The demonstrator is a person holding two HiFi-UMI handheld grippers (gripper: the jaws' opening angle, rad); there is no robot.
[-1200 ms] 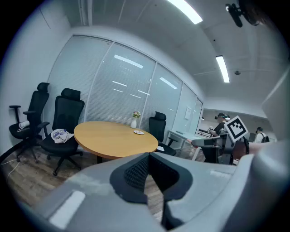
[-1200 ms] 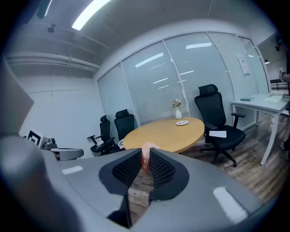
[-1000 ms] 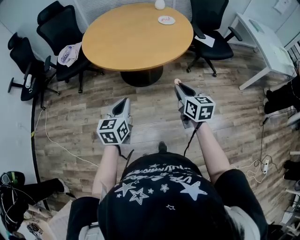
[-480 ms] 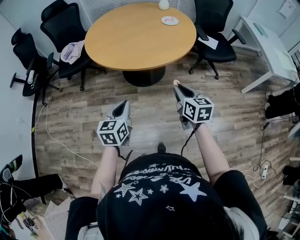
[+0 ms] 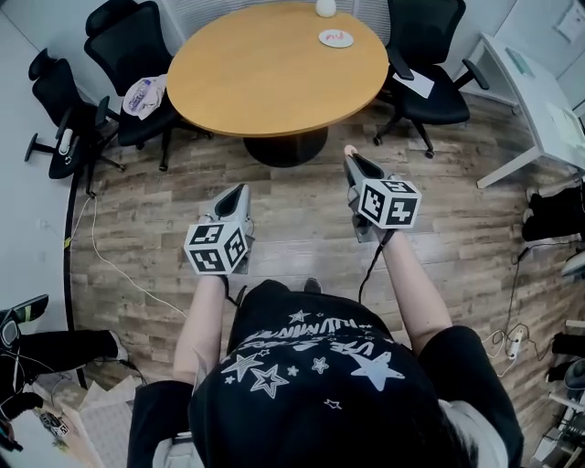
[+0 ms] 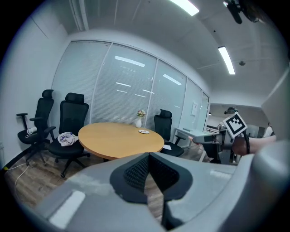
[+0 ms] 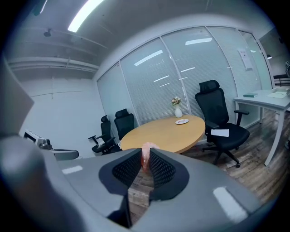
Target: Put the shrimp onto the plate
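Right tongs [image 7: 145,163] clamp the shrimp [image 7: 146,149], which pokes forward lengthwise.

- The round wooden surface [image 5: 274,73] rests on a dark central pedestal [image 5: 285,146], which stands on the plank floor [image 5: 137,238].
- A small white plate [image 5: 336,37] with a reddish mark lies near the far edge.
- A white vase [image 5: 325,7] with small flowers stands just beyond the plate, at the rim.
- Black office chairs [image 5: 430,55] stand on the floor around it.
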